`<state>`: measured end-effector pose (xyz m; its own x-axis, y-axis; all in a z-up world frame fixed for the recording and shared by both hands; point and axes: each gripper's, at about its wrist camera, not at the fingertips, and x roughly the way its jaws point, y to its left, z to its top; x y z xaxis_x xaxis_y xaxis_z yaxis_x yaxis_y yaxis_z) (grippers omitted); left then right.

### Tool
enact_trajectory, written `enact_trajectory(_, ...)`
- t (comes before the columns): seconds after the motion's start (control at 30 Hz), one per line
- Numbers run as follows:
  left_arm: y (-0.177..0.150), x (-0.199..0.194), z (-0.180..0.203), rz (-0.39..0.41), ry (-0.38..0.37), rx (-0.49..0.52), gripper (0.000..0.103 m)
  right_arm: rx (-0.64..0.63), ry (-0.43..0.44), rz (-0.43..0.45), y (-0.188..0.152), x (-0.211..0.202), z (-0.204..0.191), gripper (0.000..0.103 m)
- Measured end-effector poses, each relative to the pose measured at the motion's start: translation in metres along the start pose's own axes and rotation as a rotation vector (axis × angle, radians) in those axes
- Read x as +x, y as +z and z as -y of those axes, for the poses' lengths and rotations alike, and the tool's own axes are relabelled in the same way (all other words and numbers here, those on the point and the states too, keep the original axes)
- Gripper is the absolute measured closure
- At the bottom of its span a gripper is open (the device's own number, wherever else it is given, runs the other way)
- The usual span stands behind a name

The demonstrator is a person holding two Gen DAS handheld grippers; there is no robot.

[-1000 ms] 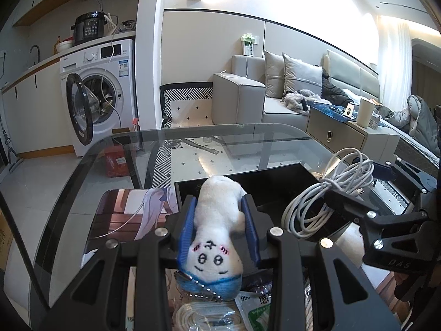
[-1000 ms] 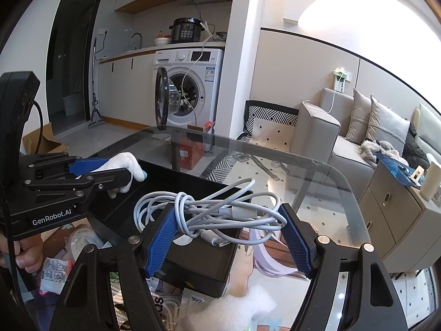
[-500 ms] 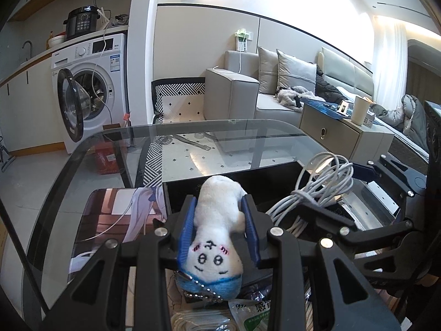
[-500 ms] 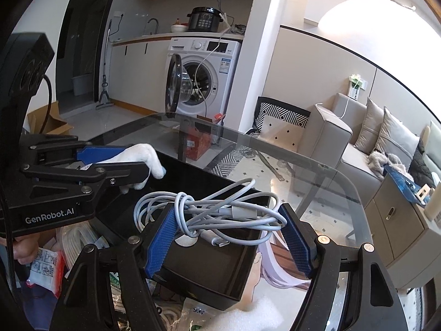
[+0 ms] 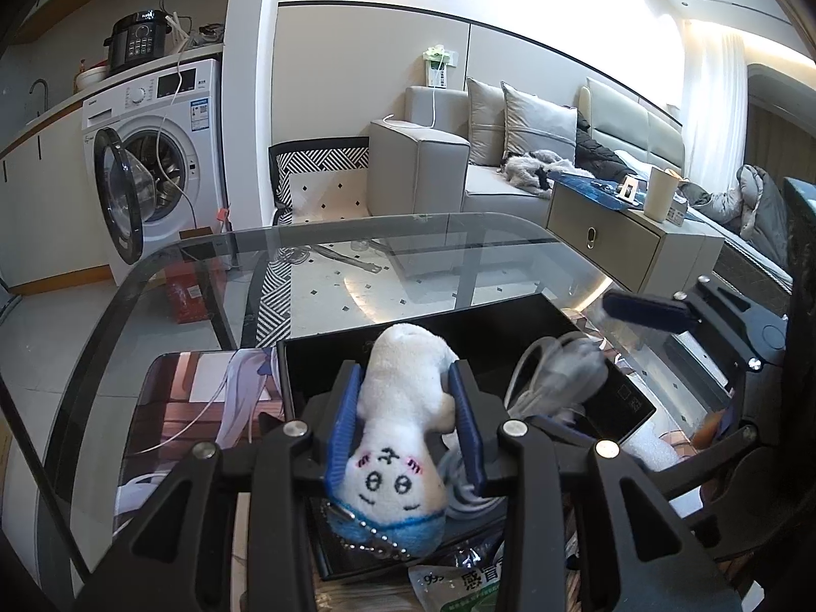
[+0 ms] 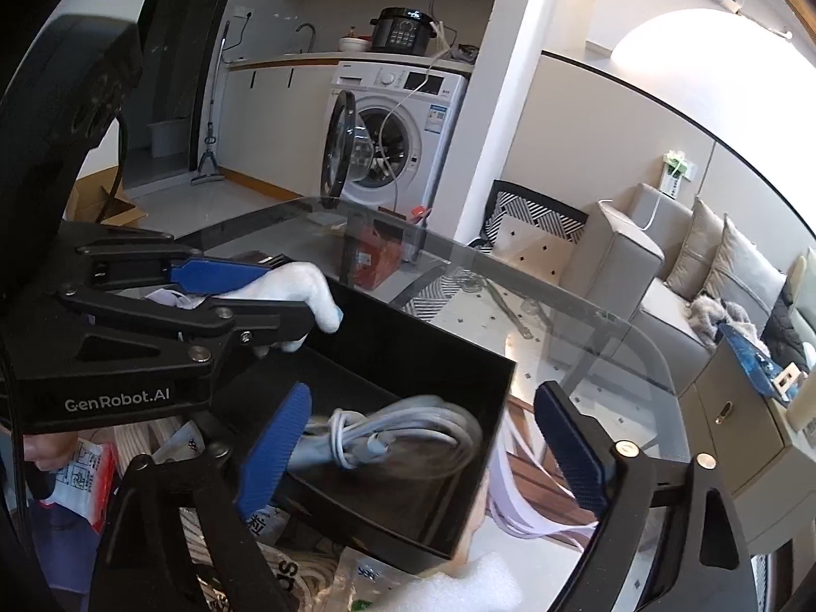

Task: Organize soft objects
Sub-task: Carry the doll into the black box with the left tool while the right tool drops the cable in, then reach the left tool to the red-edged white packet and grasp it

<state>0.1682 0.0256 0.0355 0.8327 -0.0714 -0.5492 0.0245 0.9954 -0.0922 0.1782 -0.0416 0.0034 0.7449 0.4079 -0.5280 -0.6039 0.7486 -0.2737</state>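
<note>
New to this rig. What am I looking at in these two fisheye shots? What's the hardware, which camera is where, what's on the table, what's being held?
There is no robot arm. A person carries a two-finger hand-held gripper in each hand, and each one has a fisheye camera looking forward along its fingers.

The left wrist view shows the left hand-held gripper shut on a white plush toy with a drawn face, above a black box. The right wrist view shows the right hand-held gripper with its blue pads spread wide, holding nothing. Between and below them a coiled white cable lies inside the black box.

Each camera also catches the other tool: the left one with the toy appears at the left of the right wrist view.

The box sits on a glass table. Around it lie a printed mat, some packets and a piece of white foam.
</note>
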Motion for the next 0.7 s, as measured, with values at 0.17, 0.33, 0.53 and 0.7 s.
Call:
enact_trajectory(0.17,0.0,-0.005,0.001,0.006,0.008,0.009,0.048,0.038,-0.02,0.011,-0.005,-0.018,0.008,0.002)
enact_trajectory(0.33,-0.001,-0.012,0.004,0.002,0.026,0.028,0.02,0.103,-0.02,0.019,-0.013,-0.041,0.018,0.001)
enact_trajectory(0.53,-0.005,-0.032,0.002,0.031,0.021,-0.002,0.0,0.17,-0.018,0.003,-0.027,-0.062,0.026,0.001)
enact_trajectory(0.7,-0.014,-0.047,0.006,0.027,0.038,0.014,0.0,0.232,0.008,-0.017,-0.039,-0.072,0.033,0.001)
